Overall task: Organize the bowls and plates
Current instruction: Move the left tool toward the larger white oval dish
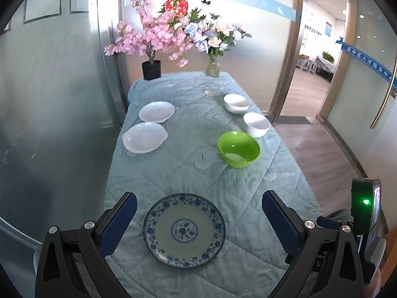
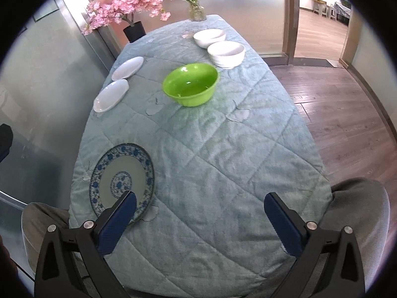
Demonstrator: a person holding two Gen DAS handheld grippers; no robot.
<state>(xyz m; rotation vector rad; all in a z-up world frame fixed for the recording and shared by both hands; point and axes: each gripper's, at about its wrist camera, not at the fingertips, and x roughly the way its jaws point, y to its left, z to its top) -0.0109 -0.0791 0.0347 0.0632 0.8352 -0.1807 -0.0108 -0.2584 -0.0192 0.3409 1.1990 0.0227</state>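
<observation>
- The left gripper (image 1: 198, 213) is hovering above the near end of the table (image 1: 173, 173) with its blue-padded fingers (image 1: 119, 223) standing wide apart, gripping nothing.
- A blue-and-white patterned plate (image 1: 184, 230) is lying flat on the teal quilted cloth, showing between those fingers in the left wrist view but not touched by either pad.
- The right gripper (image 2: 199, 219) is also hanging over the near end with its jaws spread wide and empty; only bare cloth is lying between them.
- In the right wrist view the patterned plate is sitting to the left, its near rim partly hidden behind the left finger (image 2: 119, 221).
- A green bowl (image 2: 190, 84) is standing upright near the middle of the table, well apart from the patterned plate.
- Two white bowls (image 2: 226, 54) are sitting just beside each other along the right edge, beyond the green bowl.
- Two white plates (image 1: 145, 137) are lying side by side along the left edge, not stacked.
- A black pot of pink blossoms (image 1: 151, 69) and a glass vase of flowers (image 1: 212, 67) are standing at the far end.
- The person's grey-clad knees (image 2: 359, 203) are showing at the near table edge.
</observation>
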